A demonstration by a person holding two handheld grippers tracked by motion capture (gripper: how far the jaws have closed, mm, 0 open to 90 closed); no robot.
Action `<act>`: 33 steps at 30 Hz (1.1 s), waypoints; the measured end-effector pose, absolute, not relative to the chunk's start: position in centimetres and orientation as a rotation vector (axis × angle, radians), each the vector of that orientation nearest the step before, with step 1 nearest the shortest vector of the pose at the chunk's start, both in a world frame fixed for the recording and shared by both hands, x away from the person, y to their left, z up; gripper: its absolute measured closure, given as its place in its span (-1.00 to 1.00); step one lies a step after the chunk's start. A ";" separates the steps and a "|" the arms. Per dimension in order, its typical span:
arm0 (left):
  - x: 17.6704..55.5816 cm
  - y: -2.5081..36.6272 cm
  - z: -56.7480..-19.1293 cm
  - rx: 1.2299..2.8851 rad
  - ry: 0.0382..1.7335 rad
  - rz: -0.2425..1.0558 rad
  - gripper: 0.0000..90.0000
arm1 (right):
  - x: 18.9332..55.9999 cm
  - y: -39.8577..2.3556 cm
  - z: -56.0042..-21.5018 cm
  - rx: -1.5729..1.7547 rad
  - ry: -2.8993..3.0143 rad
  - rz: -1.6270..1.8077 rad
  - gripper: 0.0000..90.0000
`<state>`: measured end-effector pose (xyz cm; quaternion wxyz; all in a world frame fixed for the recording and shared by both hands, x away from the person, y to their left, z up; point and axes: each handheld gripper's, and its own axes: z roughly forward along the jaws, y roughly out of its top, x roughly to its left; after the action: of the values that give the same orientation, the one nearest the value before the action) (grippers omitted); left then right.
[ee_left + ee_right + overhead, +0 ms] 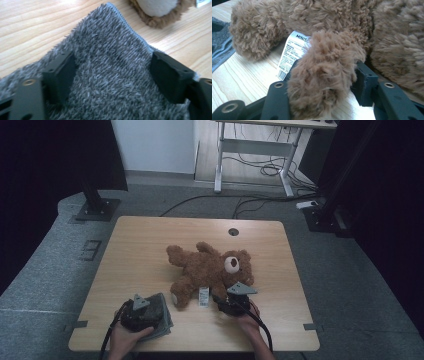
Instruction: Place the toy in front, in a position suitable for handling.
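Lying on its back mid-counter, the brown teddy bear (212, 269) was the landmark; head w/ pale muzzle pointed toward the person's right, legs toward the left. A white sewn-in label (203, 296) stuck out from the bear's near side, flat on the wood counter (145, 250).

Right claw (223, 298) sat just at the bear's near side, below the head, next to the label. In the right gripper view its jaws stood about half open w/ a fuzzy brown limb of the bear (324, 75) between them; right-hand pad pressed against the fur, left-hand pad hidden behind the limb, so it looked clamped on that limb. The label (292, 53) lay just left of the limb, print partly legible.

Left claw (150, 309) was near-left of the bear, close to the sole of its foot, resting on a folded grey fleecy cloth (162, 312) at the counter's near edge. In the left gripper view the jaws stood wide apart, both pads down on the grey pile (110, 75), cloth spread between them but not pinched. Bear's pale foot sole (156, 7) showed just beyond the cloth's stitched edge.
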<state>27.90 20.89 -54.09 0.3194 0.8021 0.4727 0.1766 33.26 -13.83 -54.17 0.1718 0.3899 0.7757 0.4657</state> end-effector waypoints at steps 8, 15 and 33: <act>27.8 21.9 -54.0 2.055 1.238 0.468 0.52 | 33.2 -13.8 -54.2 1.105 2.205 1.316 0.14; 27.6 22.5 -53.3 1.987 1.228 0.419 0.67 | 33.3 -13.9 -54.2 1.102 2.206 1.316 0.14; 26.5 23.9 -50.2 1.848 1.165 0.417 0.68 | 33.3 -14.1 -54.1 1.106 2.204 1.315 0.13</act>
<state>26.49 23.91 -50.16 0.4427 0.7451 0.4698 0.1680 33.31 -14.06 -54.12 0.1724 0.3897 0.7769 0.4635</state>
